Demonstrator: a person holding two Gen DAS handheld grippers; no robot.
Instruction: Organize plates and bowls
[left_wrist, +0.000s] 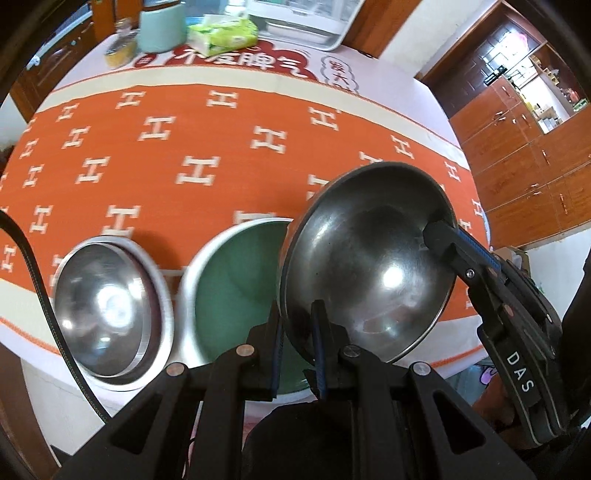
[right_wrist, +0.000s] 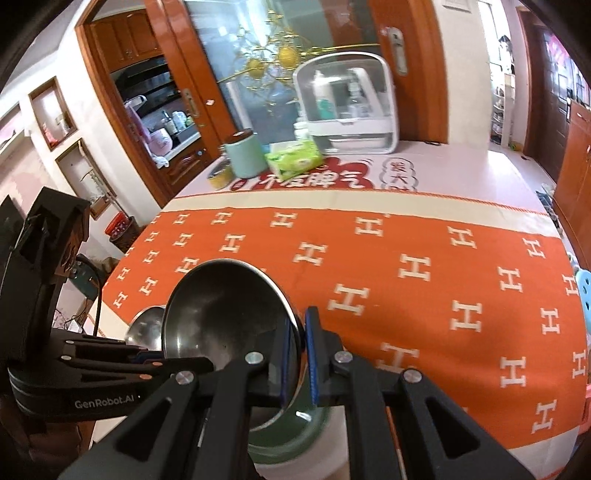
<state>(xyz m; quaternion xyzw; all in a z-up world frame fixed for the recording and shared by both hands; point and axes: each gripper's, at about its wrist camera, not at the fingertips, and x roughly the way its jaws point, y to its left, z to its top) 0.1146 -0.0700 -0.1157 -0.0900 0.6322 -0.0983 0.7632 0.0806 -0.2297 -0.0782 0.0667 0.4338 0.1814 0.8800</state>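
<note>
Both grippers, left (left_wrist: 297, 354) and right (right_wrist: 297, 360), clamped shut on opposite rim edges of one steel bowl (left_wrist: 369, 258), carried tilted above table (left_wrist: 221, 147). Stacked steel bowl (left_wrist: 107, 306) at nine o'clock of left gripper, nearer it; green bowl (left_wrist: 236, 295) directly beneath.

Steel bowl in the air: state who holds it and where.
Both grippers hold the steel bowl by its rim: the left gripper at one edge, the right gripper at the opposite edge.

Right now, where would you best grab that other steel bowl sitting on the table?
By its thin rim, from above on the near side: the steel bowl sits open side up inside a white dish, so only the rim offers an edge for one finger inside, one outside.
</note>
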